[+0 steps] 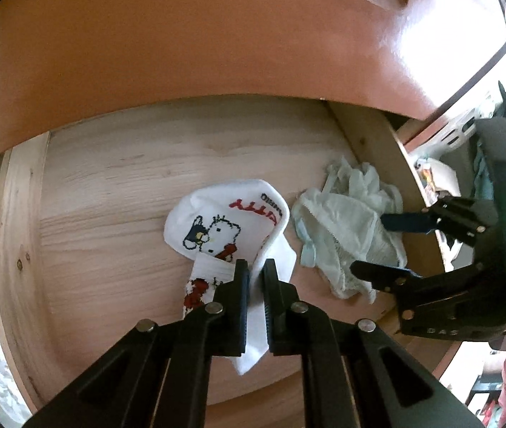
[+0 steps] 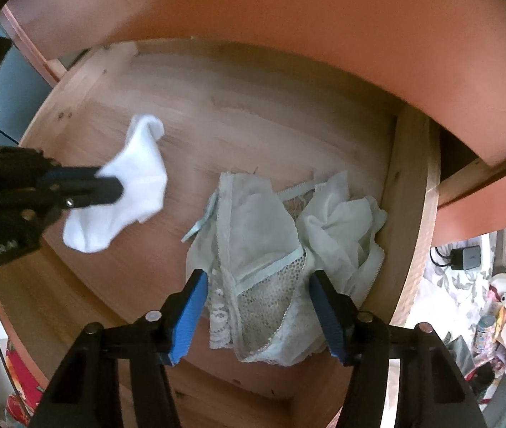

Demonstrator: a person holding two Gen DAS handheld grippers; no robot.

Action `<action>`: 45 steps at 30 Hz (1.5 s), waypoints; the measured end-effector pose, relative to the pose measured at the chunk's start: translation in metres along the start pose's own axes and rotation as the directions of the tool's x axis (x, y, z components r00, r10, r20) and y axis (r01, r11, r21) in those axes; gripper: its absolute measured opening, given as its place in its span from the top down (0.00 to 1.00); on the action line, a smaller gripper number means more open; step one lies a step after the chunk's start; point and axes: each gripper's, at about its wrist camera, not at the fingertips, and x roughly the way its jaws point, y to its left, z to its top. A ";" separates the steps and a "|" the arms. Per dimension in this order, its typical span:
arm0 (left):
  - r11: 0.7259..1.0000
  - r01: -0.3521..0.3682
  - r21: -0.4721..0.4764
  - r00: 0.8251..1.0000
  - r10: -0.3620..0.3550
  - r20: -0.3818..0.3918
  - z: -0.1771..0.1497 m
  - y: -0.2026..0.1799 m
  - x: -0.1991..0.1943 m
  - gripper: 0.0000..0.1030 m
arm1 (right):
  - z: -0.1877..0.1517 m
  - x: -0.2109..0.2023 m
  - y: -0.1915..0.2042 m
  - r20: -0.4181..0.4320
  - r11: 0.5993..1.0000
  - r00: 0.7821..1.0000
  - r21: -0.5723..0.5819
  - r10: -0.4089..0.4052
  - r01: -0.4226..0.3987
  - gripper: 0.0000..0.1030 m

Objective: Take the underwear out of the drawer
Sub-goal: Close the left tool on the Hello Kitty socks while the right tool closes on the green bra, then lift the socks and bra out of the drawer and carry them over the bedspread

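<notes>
Pale green lace underwear [image 2: 263, 235] lies crumpled on the wooden drawer floor [image 2: 253, 107], against the right wall [image 2: 406, 196]. My right gripper [image 2: 258, 278] is open, its blue-padded fingers straddling the near edge of the underwear without pinching it. In the left wrist view the same underwear [image 1: 345, 228] sits between the spread fingers of the right gripper [image 1: 378, 246]. My left gripper [image 1: 256, 278] is shut on a white sock [image 1: 224, 221] with a cartoon print. From the right wrist view, the left gripper [image 2: 110, 180] holds that sock [image 2: 128, 185] just above the drawer floor.
An orange-brown cabinet front [image 1: 181, 35] overhangs the back of the drawer. The drawer's left wall [image 1: 14, 214] bounds the bare wood floor [image 1: 128, 196]. Outside on the right are a charger [image 2: 467, 256], a white basket [image 1: 460, 132] and floor clutter.
</notes>
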 end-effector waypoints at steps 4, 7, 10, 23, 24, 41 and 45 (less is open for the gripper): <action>1.000 0.017 -0.024 1.000 -0.017 0.016 0.002 0.009 -0.005 0.92 | 0.005 0.010 0.009 -0.046 0.999 0.998 -0.030 -0.035 0.034 0.47; 0.999 0.023 -0.032 1.000 -0.022 0.022 0.004 0.014 -0.008 0.92 | 0.008 0.016 0.017 -0.072 0.997 0.995 -0.052 -0.062 0.059 0.48; 0.999 0.023 -0.033 1.000 -0.022 0.021 -0.001 0.021 -0.016 0.92 | 0.009 0.021 0.022 -0.090 0.994 0.992 -0.070 -0.091 0.084 0.54; 0.999 0.011 -0.038 1.000 -0.010 0.008 0.004 0.025 -0.018 0.92 | 0.001 0.024 0.037 -0.078 0.987 0.989 -0.115 -0.124 0.114 0.74; 0.999 0.006 -0.037 1.000 -0.006 0.008 0.004 0.024 -0.018 0.92 | 0.001 0.023 0.037 -0.073 0.987 0.990 -0.114 -0.118 0.109 0.77; 0.998 -0.035 -0.058 0.999 0.036 0.016 0.003 0.013 -0.015 0.92 | -0.029 -0.014 0.021 0.112 0.998 0.994 -0.052 -0.017 0.023 0.89; 0.997 -0.036 -0.068 0.999 0.039 0.034 0.000 0.013 -0.019 0.92 | -0.036 -0.023 0.013 0.154 1.000 0.988 -0.023 0.012 -0.009 0.89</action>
